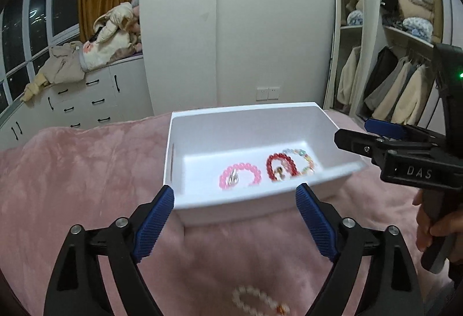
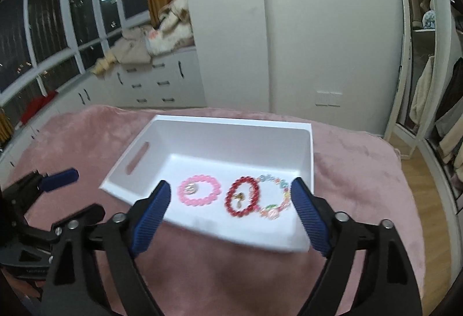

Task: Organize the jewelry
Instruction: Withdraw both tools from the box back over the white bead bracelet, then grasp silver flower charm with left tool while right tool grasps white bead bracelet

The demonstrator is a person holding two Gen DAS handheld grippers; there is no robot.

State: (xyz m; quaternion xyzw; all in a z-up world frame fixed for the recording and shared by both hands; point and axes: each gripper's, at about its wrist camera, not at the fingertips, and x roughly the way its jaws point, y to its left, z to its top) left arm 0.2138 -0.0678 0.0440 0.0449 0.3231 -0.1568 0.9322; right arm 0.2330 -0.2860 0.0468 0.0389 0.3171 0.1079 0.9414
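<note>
A white box (image 1: 231,118) (image 2: 228,125) stands on the pink blanket. Inside lie a pink bead bracelet (image 1: 251,170) (image 2: 212,190), a red bead bracelet (image 1: 270,165) (image 2: 254,188) with a small charm inside it, and a multicoloured bead bracelet (image 1: 306,160) (image 2: 285,196). A white pearl bracelet (image 1: 251,300) lies on the blanket below my left gripper (image 1: 235,196), which is open and empty in front of the box. My right gripper (image 2: 230,191) is open and empty over the box's near edge; it also shows at the right of the left wrist view (image 1: 356,134).
The pink blanket (image 1: 72,177) (image 2: 361,171) covers the bed. White drawers with heaped clothes (image 1: 95,41) stand at the back left under dark windows. A white wardrobe, a mirror and an open closet (image 1: 405,79) with hanging coats are at the back right.
</note>
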